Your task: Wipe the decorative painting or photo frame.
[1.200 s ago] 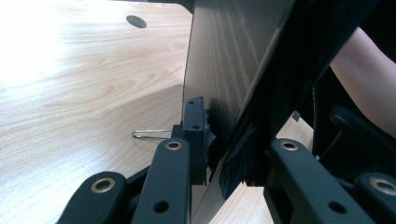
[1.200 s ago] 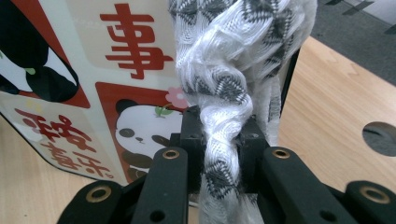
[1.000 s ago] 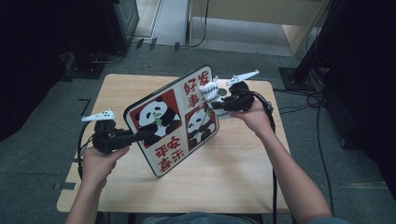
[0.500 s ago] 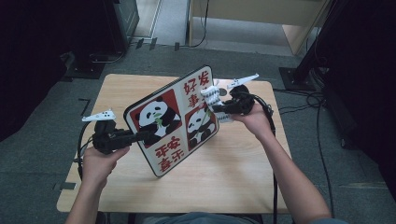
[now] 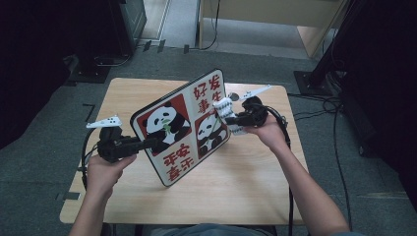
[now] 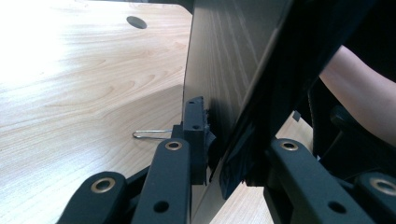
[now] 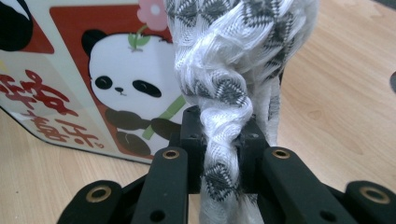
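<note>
A square panda board (image 5: 184, 125) with red panels and red characters stands tilted on one corner on the wooden table (image 5: 246, 187). My left gripper (image 5: 152, 143) is shut on its left edge; the left gripper view shows the board's wood-grain back (image 6: 224, 60) clamped between the jaws. My right gripper (image 5: 227, 119) is shut on a bunched white cloth with grey pattern (image 5: 223, 109), held against the board's right edge. In the right gripper view the cloth (image 7: 229, 79) rises between the jaws, with the board's panda picture (image 7: 93, 84) just behind.
A dark round hole (image 5: 233, 96) marks the table's far right part. A thin metal wire loop (image 6: 152, 134) lies on the table behind the board. Cables (image 5: 319, 110) trail over the grey carpet to the right, beside dark stands.
The right gripper with the cloth has slid slightly down along the board's right edge. The board and the left gripper have barely moved.
</note>
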